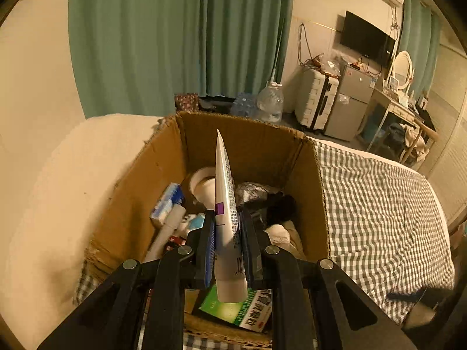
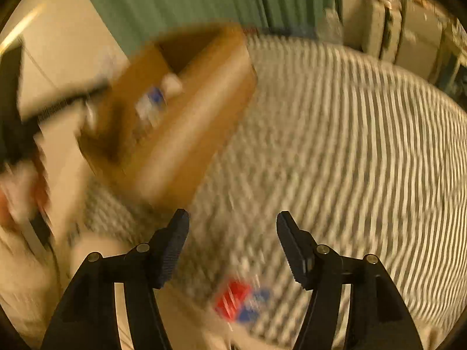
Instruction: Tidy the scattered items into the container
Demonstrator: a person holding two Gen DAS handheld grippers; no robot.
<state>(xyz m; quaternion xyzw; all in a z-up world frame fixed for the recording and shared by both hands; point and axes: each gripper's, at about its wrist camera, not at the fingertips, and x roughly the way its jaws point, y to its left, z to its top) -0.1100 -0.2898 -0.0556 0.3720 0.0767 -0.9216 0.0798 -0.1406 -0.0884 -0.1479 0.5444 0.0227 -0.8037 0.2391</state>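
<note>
My left gripper (image 1: 227, 227) is shut on a white tube (image 1: 226, 204) with a purple mark, held upright over the open cardboard box (image 1: 256, 145). Inside the box lie a tape roll (image 1: 202, 183), a blue-white packet (image 1: 167, 204), a white bottle (image 1: 169, 230) and a green medicine box (image 1: 239, 309). My right gripper (image 2: 232, 230) is open and empty above the checked bedspread (image 2: 350, 145). The right wrist view is blurred; the cardboard box (image 2: 181, 122) shows at upper left, and a red and blue item (image 2: 239, 303) lies on the bedspread just below the fingers.
The box stands on a bed with a green-checked cover (image 1: 379, 218), next to a cream pillow (image 1: 73, 189). Green curtains (image 1: 175, 43), a suitcase (image 1: 315, 102), a small fridge (image 1: 350, 102) and a desk (image 1: 400, 110) stand beyond.
</note>
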